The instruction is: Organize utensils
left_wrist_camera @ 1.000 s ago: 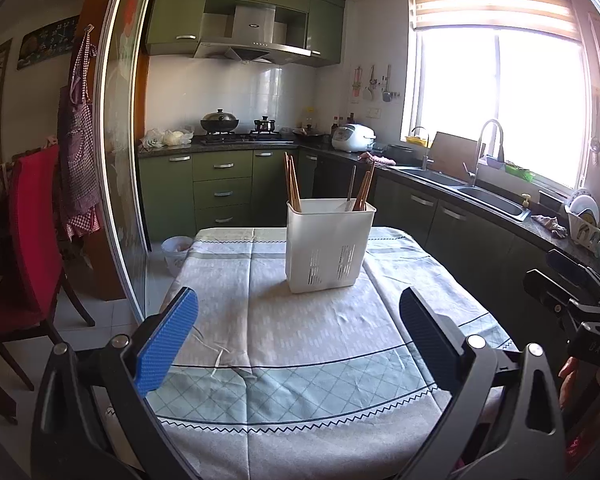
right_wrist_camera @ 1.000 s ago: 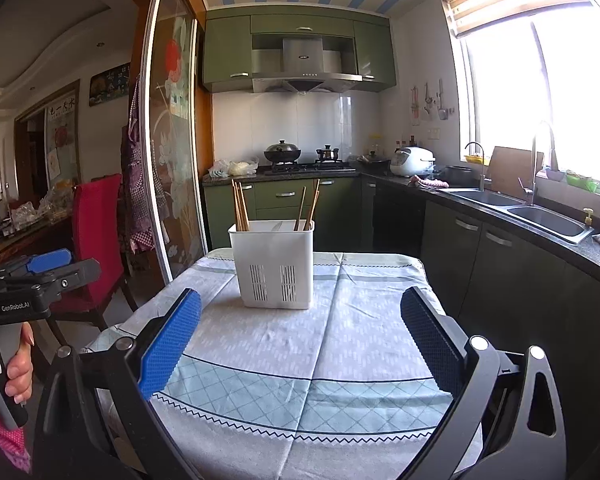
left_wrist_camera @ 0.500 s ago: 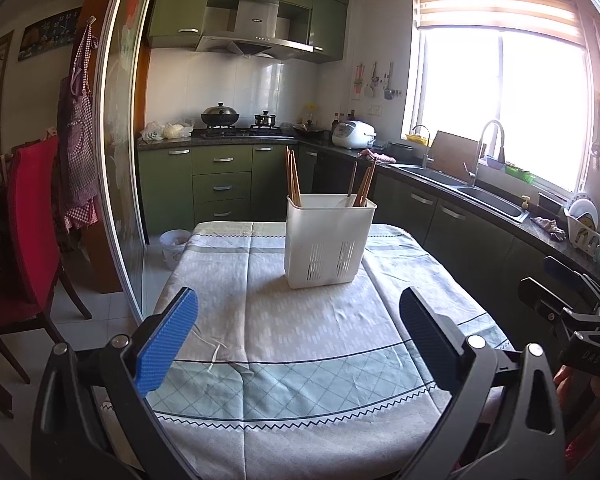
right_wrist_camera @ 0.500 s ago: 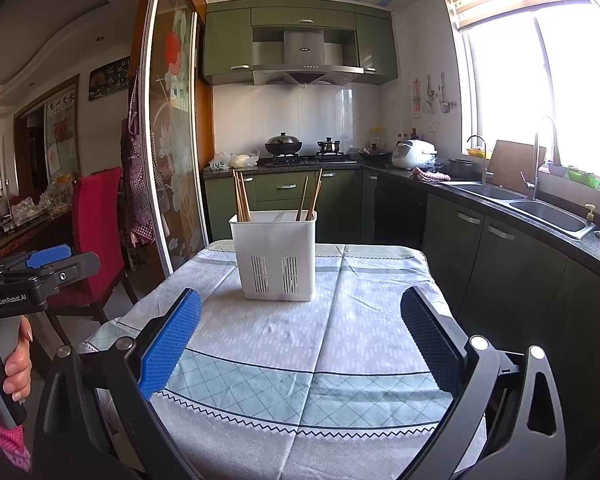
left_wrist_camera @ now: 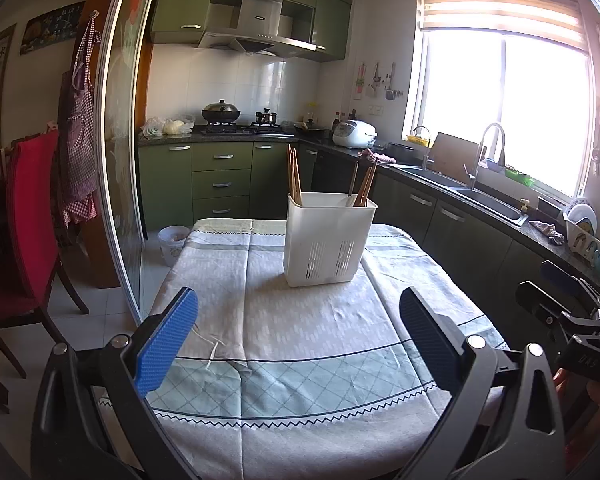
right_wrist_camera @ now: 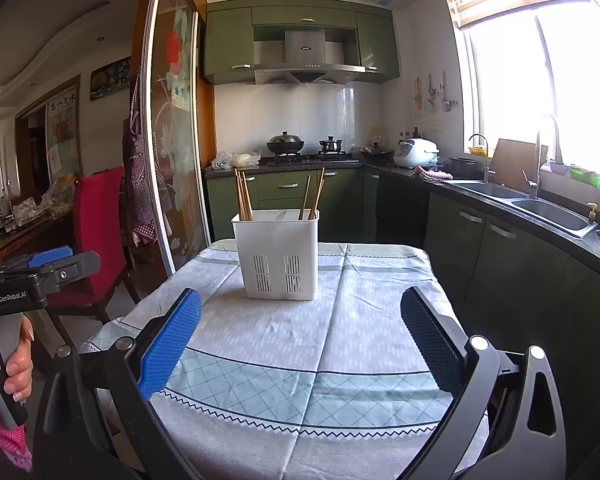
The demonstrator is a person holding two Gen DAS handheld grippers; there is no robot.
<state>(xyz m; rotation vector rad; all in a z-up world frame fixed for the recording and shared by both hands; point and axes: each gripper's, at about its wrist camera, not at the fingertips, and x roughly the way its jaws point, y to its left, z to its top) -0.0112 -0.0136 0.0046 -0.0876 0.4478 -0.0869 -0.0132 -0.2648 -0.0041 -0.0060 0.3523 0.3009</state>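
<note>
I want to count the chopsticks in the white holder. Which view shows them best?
The right wrist view: the chopsticks stand apart against green cabinets. In the left wrist view the chopsticks bunch together, and some blend into a dark background.

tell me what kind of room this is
A home kitchen, most likely. A gas stove with pots sits under a range hood, a double sink runs beneath the window, and a white utensil holder of chopsticks stands on the cloth-covered table.
</note>
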